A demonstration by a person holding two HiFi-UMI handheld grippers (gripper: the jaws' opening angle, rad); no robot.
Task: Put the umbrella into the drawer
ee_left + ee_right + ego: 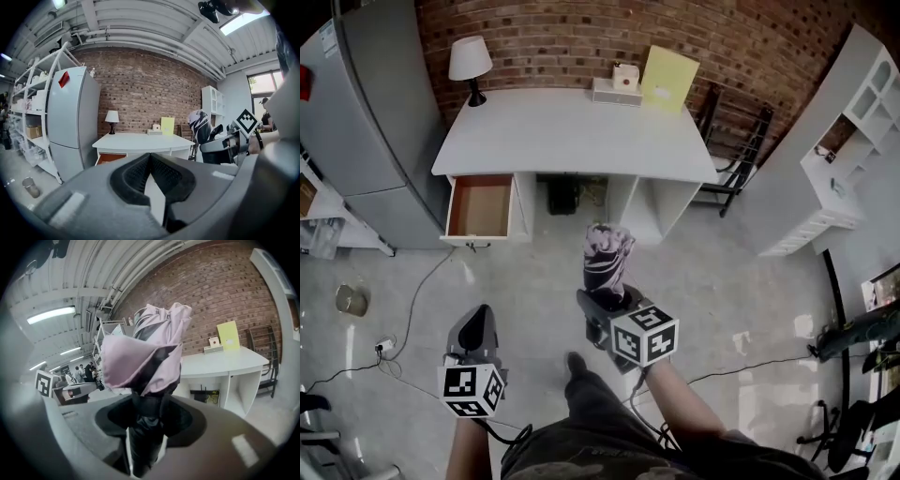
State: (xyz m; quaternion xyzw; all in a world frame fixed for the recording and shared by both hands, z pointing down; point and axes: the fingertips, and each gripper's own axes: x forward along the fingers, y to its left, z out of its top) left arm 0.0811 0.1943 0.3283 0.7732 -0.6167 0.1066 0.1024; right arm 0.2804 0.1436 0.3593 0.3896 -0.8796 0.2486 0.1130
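My right gripper [605, 298] is shut on a folded pink and black umbrella [607, 255], which sticks up and forward from the jaws toward the white desk [572, 131]. In the right gripper view the umbrella [145, 352] fills the centre and its dark shaft sits clamped between the jaws. The desk's top left drawer [478, 208] stands pulled out, showing an empty brown inside. My left gripper [476, 323] hangs over the floor below that drawer, shut with nothing in it. The left gripper view shows the drawer [111, 158] ahead and the umbrella [200, 123] at the right.
On the desk stand a lamp [470, 64], a white box [616, 86] and a yellow folder [667, 80]. A grey fridge [375, 122] stands left of the desk; a black rack [736, 141] and white shelves [853, 141] stand to its right. Cables [412, 309] and a jar [352, 300] lie on the floor.
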